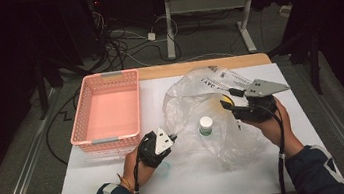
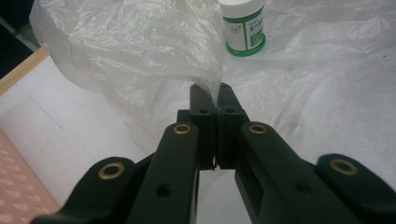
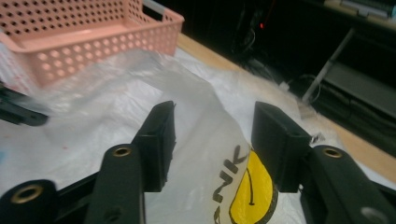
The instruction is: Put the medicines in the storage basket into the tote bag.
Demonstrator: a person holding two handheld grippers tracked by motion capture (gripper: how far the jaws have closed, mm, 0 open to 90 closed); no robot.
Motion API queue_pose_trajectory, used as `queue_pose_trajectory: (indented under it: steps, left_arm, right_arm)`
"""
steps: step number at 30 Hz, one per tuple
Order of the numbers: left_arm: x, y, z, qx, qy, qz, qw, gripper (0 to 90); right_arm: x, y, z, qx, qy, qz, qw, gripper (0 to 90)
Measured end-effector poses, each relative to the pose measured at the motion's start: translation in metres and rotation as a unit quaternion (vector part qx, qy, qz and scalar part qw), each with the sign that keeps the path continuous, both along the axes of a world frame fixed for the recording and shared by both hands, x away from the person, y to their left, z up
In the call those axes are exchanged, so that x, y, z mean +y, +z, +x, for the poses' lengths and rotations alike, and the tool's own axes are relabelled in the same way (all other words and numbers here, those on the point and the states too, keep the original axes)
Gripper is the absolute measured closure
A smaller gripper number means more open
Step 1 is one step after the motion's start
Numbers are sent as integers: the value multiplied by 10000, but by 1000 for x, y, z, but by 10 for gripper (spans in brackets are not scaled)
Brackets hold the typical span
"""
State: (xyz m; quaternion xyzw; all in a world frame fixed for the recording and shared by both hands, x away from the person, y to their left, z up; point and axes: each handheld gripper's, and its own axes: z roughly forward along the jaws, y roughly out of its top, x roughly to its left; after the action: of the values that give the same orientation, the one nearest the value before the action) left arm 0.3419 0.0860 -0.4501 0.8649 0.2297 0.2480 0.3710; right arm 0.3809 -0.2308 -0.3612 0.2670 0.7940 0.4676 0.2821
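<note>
Your left gripper (image 1: 171,138) sits near the front edge of the tabletop (image 1: 121,189), left of the middle. Its jaws are closed together and pinch a thin fold of the clear crumpled plastic bag (image 1: 196,104); in the left gripper view the film (image 2: 140,56) rises up from between the two black jaws.

The bag is spread over the middle of the tabletop and reaches toward the back edge, where some black printed text is on it. A small white bottle with a green label and a white cap (image 1: 206,125) stands upright inside the area of the bag, between your two grippers; I cannot tell if it is under the film or on top of it.

Your right gripper (image 1: 229,104) is at the right side of the bag. Its jaws are apart at a middle width, and the part of the bag with a yellow smiling face print (image 3: 254,191) lies between them without being pressed.

A pink perforated plastic basket (image 1: 87,116) stands at the back left corner of the tabletop, apart from the bag.
</note>
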Motion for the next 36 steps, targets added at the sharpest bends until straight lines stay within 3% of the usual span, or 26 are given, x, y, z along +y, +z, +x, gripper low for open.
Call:
queue_pose_trajectory:
  steps: [4, 10, 16, 18, 20, 23, 24, 26, 29, 31, 34, 36]
  left_arm:
    - [-1, -1, 0, 20, -6, 0, 10000, 862]
    - [0, 1, -1, 6, 34, -25, 10000, 862]
    - [-1, 1, 0, 4, 30, -44, 10000, 861]
    - [-2, 1, 0, -4, 22, -42, 10000, 862]
    - [-2, 2, 0, -7, 18, -59, 10000, 861]
    - [-3, 2, 1, 0, 3, -67, 10000, 861]
    - [-3, 2, 1, 0, 1, -89, 10000, 861]
    - [-3, 1, 2, 38, -11, -131, 9999, 861]
    - [-2, 1, 2, 54, -8, -160, 9999, 861]
    - [-2, 1, 2, 40, 8, -156, 9999, 861]
    - [0, 1, 2, 35, 4, -166, 9999, 861]
    - [2, 3, 1, -5, 61, -199, 9998, 860]
  right_arm:
    - [-2, 9, -29, -141, 355, 89, 9992, 401]
    - [-4, 1, -76, 41, 938, 241, 9953, 283]
    - [4, -31, -116, 160, 1244, -216, 9919, 154]
    - [6, -42, -121, 155, 1116, -359, 9930, 172]
    - [8, -53, -121, 335, 1090, -502, 9922, 160]
    - [12, -66, -119, 301, 978, -791, 9916, 161]
    - [13, -69, -117, 337, 942, -922, 9907, 183]
    - [15, -77, -112, 183, 493, -1213, 9912, 245]
    - [9, -85, -102, 184, 432, -1269, 9908, 457]
    - [6, -85, -98, 66, 459, -1361, 9896, 615]
    - [-2, -81, -92, 178, 463, -1088, 9928, 786]
    - [-4, -78, -92, 96, 414, -1090, 9931, 856]
